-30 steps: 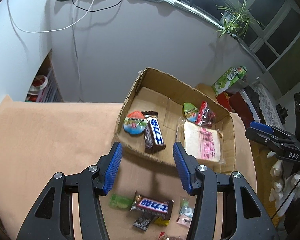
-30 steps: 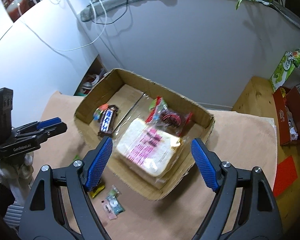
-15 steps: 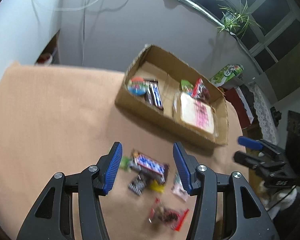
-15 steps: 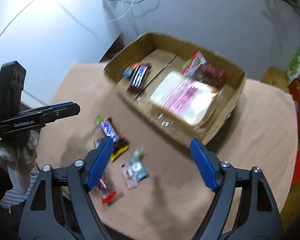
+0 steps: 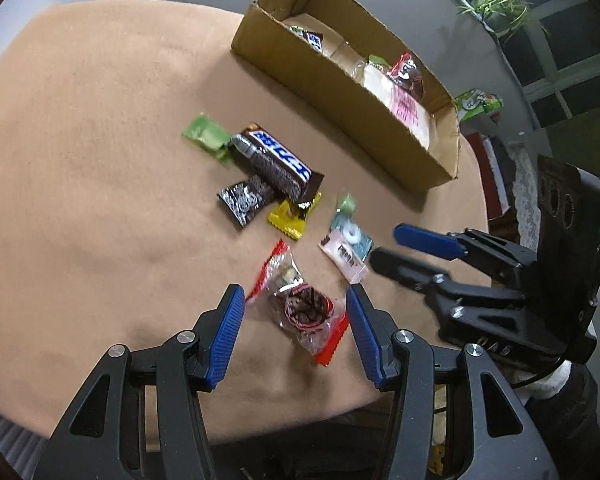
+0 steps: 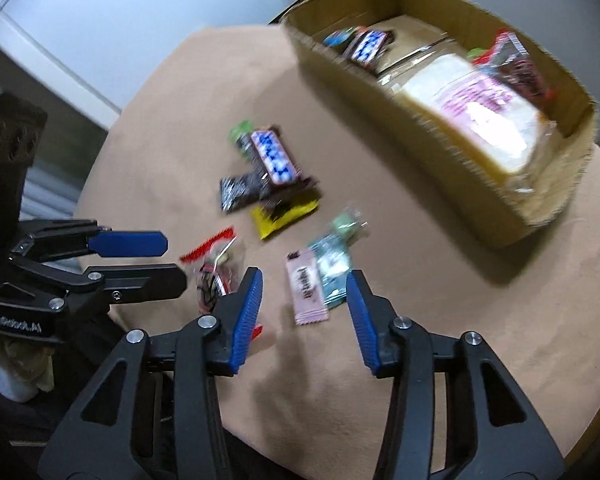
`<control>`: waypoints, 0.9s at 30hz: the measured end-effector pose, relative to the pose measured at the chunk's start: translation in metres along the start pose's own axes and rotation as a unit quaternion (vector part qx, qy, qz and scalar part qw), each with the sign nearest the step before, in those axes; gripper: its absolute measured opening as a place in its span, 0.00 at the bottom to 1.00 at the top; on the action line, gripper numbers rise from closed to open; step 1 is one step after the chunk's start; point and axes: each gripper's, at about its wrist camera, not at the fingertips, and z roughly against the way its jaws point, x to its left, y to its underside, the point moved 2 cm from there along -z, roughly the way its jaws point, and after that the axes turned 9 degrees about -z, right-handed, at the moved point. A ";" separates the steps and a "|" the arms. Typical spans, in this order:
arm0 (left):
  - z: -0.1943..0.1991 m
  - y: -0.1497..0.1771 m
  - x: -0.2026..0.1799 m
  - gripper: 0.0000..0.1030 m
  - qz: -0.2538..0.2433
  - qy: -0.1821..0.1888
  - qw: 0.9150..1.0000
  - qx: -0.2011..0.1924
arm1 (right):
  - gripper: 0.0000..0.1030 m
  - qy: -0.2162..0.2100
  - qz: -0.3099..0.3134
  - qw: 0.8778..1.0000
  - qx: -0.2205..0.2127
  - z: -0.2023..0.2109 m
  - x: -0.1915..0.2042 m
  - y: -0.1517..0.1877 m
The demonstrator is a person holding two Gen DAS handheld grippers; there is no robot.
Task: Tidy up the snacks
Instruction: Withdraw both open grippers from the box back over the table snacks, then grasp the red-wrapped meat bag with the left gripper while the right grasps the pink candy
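Observation:
Loose snacks lie on the peach tablecloth (image 5: 80, 160): a blue-label chocolate bar (image 5: 276, 160), a green packet (image 5: 204, 134), a black packet (image 5: 244, 200) and a yellow packet (image 5: 292, 220). My left gripper (image 5: 294, 294) hangs open over a clear red-edged bag of chocolates (image 5: 304, 308), its pads apart from the bag. My right gripper (image 6: 305, 278) points down over a pink sachet (image 6: 306, 294) and a teal packet (image 6: 332, 268). Its jaws are closing, and the pads touch neither. The cardboard box (image 6: 380, 92) behind holds a bread pack (image 6: 480, 116), a chocolate bar and a red bag.
The table's near edge runs just below both grippers. Each gripper shows in the other's view: the right gripper (image 5: 384, 245) and the left gripper (image 6: 175, 259) stand close side by side. A green carton (image 5: 478, 102) and a plant (image 5: 496, 0) sit beyond the box.
Both grippers pulled back from the box and sank toward the loose snacks near the table's front. The right jaws have narrowed. The left jaws kept their width.

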 end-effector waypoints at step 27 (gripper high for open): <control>-0.035 0.013 0.004 0.50 0.040 -0.052 0.998 0.003 | 0.29 0.040 0.082 0.996 0.025 -0.036 0.015 0.009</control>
